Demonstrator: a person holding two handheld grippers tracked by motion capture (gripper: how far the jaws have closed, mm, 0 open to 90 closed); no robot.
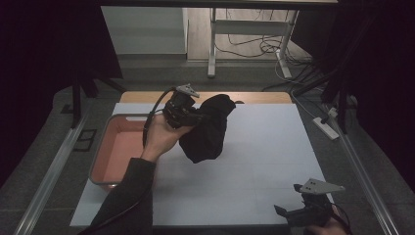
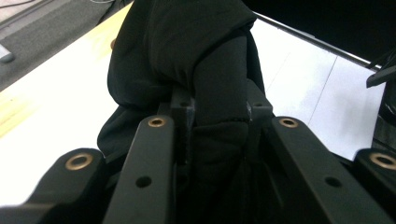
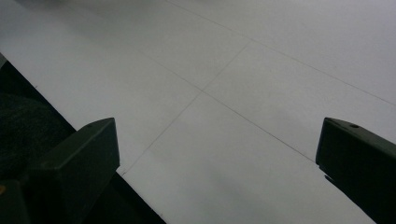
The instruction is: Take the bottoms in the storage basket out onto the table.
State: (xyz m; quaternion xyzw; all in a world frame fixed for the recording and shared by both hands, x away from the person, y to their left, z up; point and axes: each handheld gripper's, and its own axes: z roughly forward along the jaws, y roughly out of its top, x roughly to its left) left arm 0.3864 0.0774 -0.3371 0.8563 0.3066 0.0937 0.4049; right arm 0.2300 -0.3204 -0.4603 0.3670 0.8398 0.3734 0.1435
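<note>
A black cloth (image 1: 208, 129) hangs bunched above the white table top (image 1: 254, 161), held up by my left gripper (image 1: 192, 117), which is shut on it. In the left gripper view the same black cloth (image 2: 196, 60) is pinched between the two jaws and drapes away over the table. My right gripper (image 1: 288, 211) rests low at the near right corner of the table, open, with nothing between its jaws. In the right gripper view its two jaws stand wide apart over bare white table top (image 3: 233, 116).
A pink tray with a grey rim (image 1: 108, 142) sits at the table's left edge, just left of the held cloth. A wooden strip (image 1: 147, 97) runs along the far edge. A power strip (image 1: 327, 126) lies on the floor to the right.
</note>
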